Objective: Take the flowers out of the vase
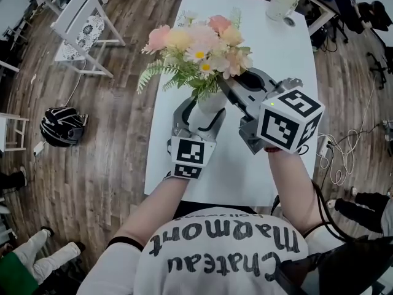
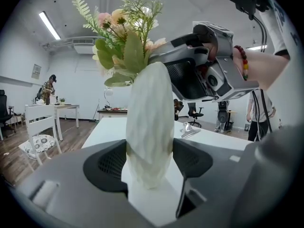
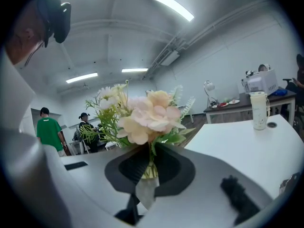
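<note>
A bunch of pink, peach and white artificial flowers (image 1: 199, 48) with green fern stands in a slim white ribbed vase (image 1: 207, 106) on the white table (image 1: 276, 60). My left gripper (image 1: 198, 117) is shut on the vase body; in the left gripper view the vase (image 2: 148, 127) fills the gap between both pads (image 2: 111, 163). My right gripper (image 1: 226, 85) comes in from the right just above the vase's mouth and is shut on the flower stems (image 3: 150, 165), under the blooms (image 3: 147, 115). The vase's mouth is hidden by leaves and jaws.
A white cup (image 1: 281, 2) and a small round lid (image 1: 288, 21) stand at the table's far right corner. A metal clip (image 2: 189, 131) lies on the table beyond the vase. A white chair (image 1: 83, 26), a black helmet (image 1: 61, 126) and cables (image 1: 344, 158) are on the wooden floor.
</note>
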Demonstrator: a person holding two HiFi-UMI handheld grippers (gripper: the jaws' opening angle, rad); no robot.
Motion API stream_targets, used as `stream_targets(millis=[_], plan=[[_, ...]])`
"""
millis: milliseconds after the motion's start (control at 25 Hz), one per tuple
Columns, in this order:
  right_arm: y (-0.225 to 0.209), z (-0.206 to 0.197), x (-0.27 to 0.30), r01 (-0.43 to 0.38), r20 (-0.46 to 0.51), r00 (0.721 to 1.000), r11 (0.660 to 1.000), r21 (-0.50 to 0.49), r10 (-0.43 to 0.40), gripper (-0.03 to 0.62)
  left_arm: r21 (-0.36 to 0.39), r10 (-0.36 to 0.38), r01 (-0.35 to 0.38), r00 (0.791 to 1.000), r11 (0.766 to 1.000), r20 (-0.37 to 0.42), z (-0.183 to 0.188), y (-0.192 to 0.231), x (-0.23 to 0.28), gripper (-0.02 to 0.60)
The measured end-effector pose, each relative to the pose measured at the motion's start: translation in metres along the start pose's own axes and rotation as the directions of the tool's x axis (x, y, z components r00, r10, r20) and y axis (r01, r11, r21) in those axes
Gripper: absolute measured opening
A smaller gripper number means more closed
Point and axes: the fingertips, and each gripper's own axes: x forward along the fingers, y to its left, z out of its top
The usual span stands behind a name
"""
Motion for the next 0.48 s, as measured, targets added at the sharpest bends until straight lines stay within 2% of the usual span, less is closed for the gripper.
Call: stream_targets(millis=[480], plan=[[0.01, 0.027, -0.004, -0.013, 0.105, 0.994, 1.0, 0.009, 0.012, 0.034, 0.0, -0.005, 0.005, 1.0, 1.0, 0.002, -0.003, 0.003, -0.002, 0.311]])
